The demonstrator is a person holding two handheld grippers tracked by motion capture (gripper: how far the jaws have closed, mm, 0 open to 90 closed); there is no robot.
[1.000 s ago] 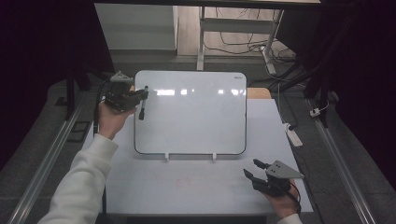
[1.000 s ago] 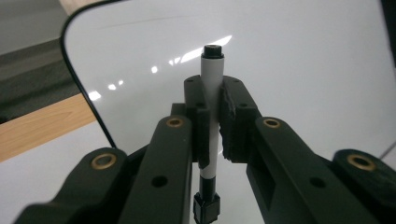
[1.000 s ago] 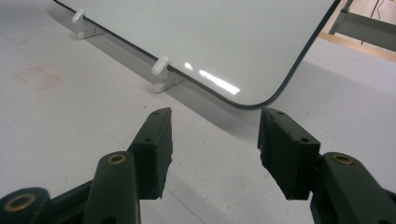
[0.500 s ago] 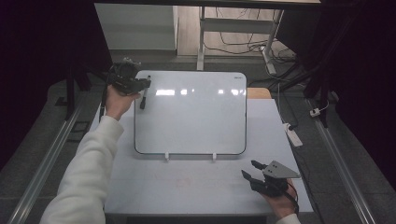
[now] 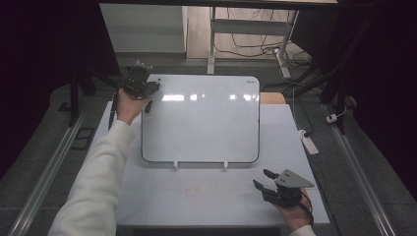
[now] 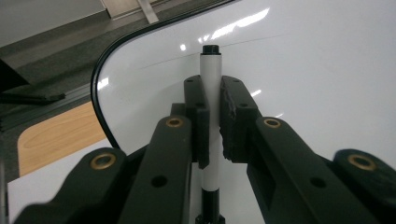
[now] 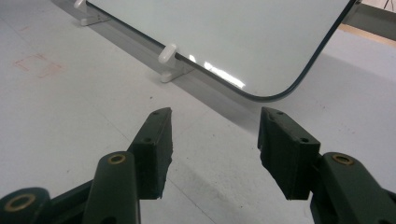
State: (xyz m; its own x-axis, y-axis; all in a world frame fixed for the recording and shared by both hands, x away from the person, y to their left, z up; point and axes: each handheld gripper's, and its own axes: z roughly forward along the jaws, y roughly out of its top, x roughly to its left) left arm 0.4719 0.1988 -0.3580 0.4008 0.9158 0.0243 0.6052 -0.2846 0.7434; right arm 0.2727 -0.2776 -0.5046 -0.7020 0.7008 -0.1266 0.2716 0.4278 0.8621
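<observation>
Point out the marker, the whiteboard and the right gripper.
marker point(image 6: 210, 65): left gripper view, white barrel above the jaws.
whiteboard point(image 5: 206, 128): high view, bare white face.
right gripper point(image 7: 214, 140): right gripper view, gap between its fingertips.

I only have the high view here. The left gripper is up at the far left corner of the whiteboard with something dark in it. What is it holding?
Observer: The left gripper is shut on a marker, white barrel, black cap end pointing out past the jaws.
Operator: Is the tip on the whiteboard?
Observer: I cannot tell; the marker lies over the whiteboard near its rounded black-edged corner, but contact is not visible.
Operator: And the right gripper, is anything in it?
Observer: No. The right gripper is open with only bare table between the jaws, facing the whiteboard's near corner and one of its white clips.
</observation>
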